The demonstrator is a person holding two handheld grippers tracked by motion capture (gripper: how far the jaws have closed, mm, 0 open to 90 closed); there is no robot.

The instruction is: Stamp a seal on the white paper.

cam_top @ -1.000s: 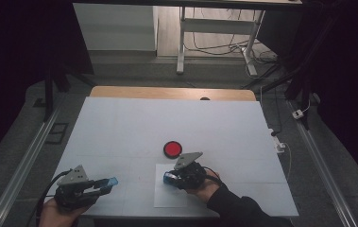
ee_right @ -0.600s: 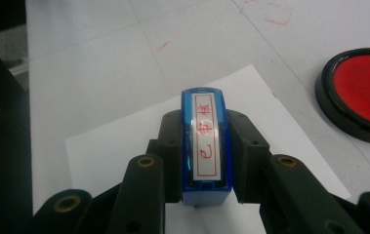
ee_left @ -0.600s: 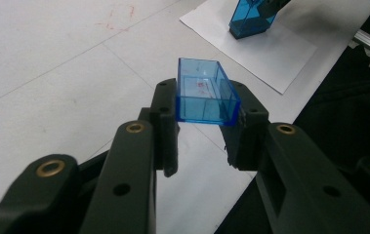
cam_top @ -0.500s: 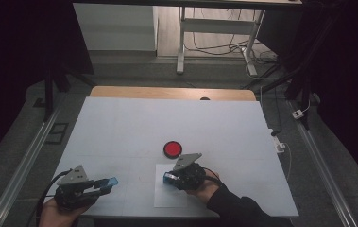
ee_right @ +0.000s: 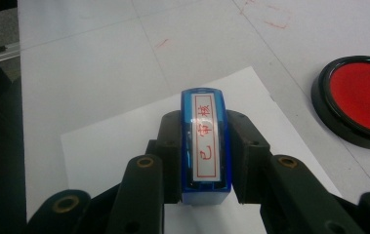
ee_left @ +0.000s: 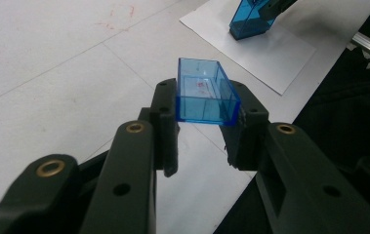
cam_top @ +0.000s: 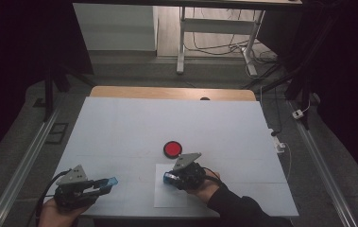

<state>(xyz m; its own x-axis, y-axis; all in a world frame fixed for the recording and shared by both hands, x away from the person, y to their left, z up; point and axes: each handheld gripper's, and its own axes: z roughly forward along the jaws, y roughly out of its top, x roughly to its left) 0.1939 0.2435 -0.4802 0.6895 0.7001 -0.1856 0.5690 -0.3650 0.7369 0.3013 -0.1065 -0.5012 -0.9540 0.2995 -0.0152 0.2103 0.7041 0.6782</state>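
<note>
My left gripper (cam_top: pixel 102 183) is at the table's near left corner, shut on a clear blue stamp cap (cam_top: pixel 111 181). In the left gripper view the empty cap (ee_left: pixel 204 92) sits between the jaws of that gripper (ee_left: pixel 203 106), its hollow side facing up. My right gripper (cam_top: pixel 174 178) is shut on a blue stamp (cam_top: pixel 168 178) over a white sheet of paper (cam_top: pixel 169 198). In the right gripper view the stamp (ee_right: pixel 206 141) carries a white label with red characters, clamped by both pads of that gripper (ee_right: pixel 206 127). Whether the stamp touches the sheet I cannot tell.
A round red ink pad (cam_top: pixel 172 149) in a black rim lies just beyond the paper, close to the right gripper. The white table top (cam_top: pixel 167 118) has faint red marks, and its near edge runs just under both hands. Rails flank the table.
</note>
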